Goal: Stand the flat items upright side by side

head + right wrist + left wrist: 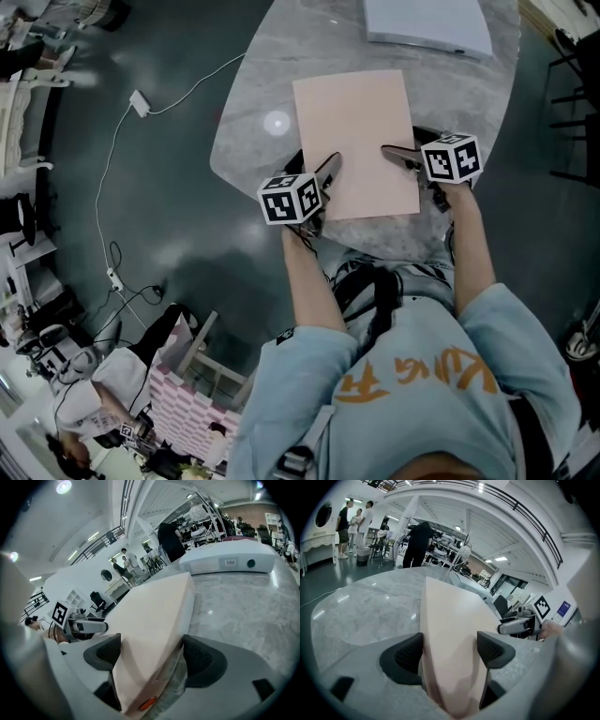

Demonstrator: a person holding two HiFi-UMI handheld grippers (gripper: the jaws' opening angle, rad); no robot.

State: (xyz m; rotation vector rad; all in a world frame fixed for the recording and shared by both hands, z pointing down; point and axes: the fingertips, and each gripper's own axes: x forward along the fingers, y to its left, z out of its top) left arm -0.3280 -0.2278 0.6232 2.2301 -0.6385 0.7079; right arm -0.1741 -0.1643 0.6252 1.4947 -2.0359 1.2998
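A pale pink book [356,141] lies flat on the grey marble table [248,141], its near edge towards me. My left gripper [314,166] straddles the book's near left corner, one finger over the cover and the other outside the left edge. In the left gripper view the book [454,616] fills the gap between the jaws of my left gripper [450,651], but the pads do not pinch it. My right gripper [405,148] straddles the near right corner the same way. In the right gripper view a strip of marble shows between the book [150,611] and the right pad of my right gripper [151,656].
A white flat item [427,23] lies at the table's far end, beyond the book, and it shows in the right gripper view too [229,559]. A white cable with an adapter [139,103] runs across the dark floor on the left. Several people stand far behind the table.
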